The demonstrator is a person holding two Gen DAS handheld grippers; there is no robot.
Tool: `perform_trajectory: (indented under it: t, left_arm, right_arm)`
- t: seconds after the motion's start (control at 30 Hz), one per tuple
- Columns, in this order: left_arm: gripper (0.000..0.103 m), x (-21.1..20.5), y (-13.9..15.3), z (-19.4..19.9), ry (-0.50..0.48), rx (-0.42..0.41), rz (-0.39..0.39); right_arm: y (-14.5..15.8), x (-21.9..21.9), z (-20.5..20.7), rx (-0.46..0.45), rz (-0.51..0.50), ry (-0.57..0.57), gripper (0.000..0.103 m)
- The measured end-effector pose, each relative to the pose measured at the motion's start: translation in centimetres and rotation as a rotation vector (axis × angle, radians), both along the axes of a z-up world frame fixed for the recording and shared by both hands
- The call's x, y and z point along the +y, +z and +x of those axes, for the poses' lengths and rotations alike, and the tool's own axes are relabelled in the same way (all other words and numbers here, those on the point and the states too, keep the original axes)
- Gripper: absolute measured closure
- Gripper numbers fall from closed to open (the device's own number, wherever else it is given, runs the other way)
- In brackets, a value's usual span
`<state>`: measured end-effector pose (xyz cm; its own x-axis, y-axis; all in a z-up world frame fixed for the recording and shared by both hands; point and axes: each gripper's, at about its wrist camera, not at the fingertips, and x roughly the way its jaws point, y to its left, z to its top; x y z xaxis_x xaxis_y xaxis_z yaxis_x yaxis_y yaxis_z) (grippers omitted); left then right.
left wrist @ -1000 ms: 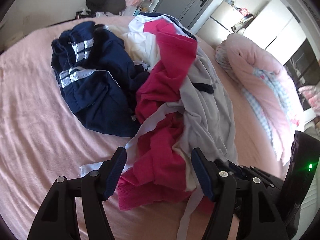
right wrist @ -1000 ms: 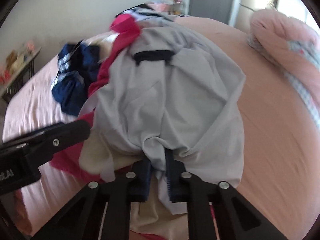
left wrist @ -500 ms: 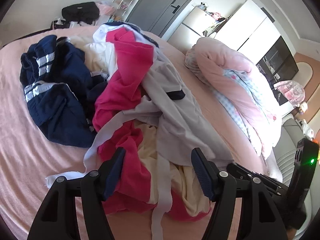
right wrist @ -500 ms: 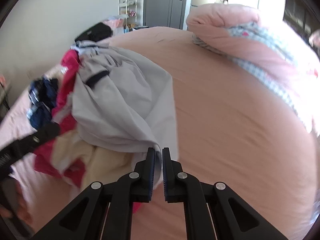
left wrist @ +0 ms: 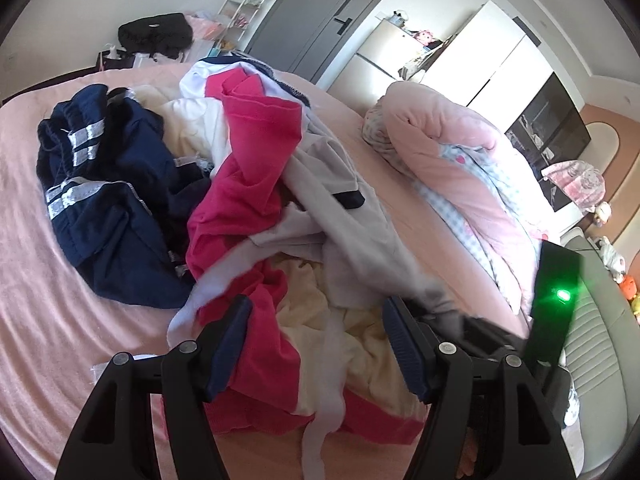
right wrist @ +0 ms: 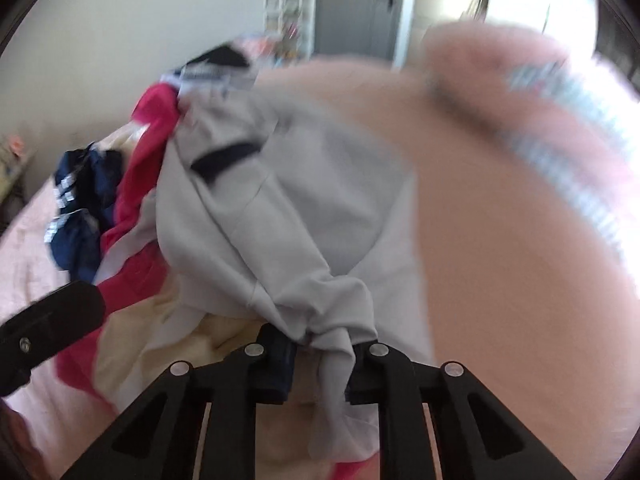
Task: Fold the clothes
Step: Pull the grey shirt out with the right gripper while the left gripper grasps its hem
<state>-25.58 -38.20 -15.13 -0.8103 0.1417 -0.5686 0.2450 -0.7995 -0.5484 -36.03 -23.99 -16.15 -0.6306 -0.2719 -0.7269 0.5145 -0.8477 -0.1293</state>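
Your right gripper (right wrist: 320, 364) has a bunched fold of the grey shirt (right wrist: 280, 208) between its jaws, which are opening. Your left gripper (left wrist: 316, 344) hangs spread wide over the clothes pile (left wrist: 248, 184) (touching nothing). Farther off lies a rolled pink blanket (left wrist: 452, 152).

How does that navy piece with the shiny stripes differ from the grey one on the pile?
The navy garment is dark with silvery stripes; the grey garment is pale with a black trim. The navy one lies untouched at the pile's edge; the grey one has a bunch between the right gripper's opening jaws. Both are crumpled, unfolded.
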Motion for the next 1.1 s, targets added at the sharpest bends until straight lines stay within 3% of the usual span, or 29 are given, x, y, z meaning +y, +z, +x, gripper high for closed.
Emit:
perform_trajectory:
  t: [0.13, 0.33, 0.5, 0.63, 0.83, 1.03, 1.1]
  left_arm:
    - [0.037, 0.7, 0.2, -0.3, -0.018, 0.008, -0.002]
    - [0.037, 2.2, 0.5, -0.8, -0.055, 0.014, -0.024]
    - [0.037, 3.0, 1.1, -1.0, -0.068, 0.016, -0.034]
    - [0.030, 3.7, 1.2, -0.9, -0.090, 0.048, 0.019]
    - [0.030, 8.8, 1.9, -1.8, -0.303, 0.082, 0.161]
    - [0.030, 21.8, 1.2, -3.0, -0.565, 0.004, 0.020]
    - [0.030, 25.8, 0.1, -3.0, -0.623, -0.046, -0.078]
  right_arm:
    - [2.5, 3.1, 1.3, 0.169, 0.033, -0.109, 0.095]
    - [6.4, 7.9, 2.2, 0.247, 0.018, -0.193, 0.096]
    - [9.4, 12.7, 6.9, 0.352, 0.011, -0.294, 0.096]
    - [12.1, 17.7, 10.4, 0.410, 0.027, -0.368, 0.096]
    - [14.1, 28.2, 13.3, 0.314, 0.003, -0.493, 0.096]
    - [12.7, 38.2, 17.8, 0.210, 0.069, -0.593, 0.096]
    - [12.7, 41.1, 18.7, 0.177, 0.029, -0.633, 0.096]
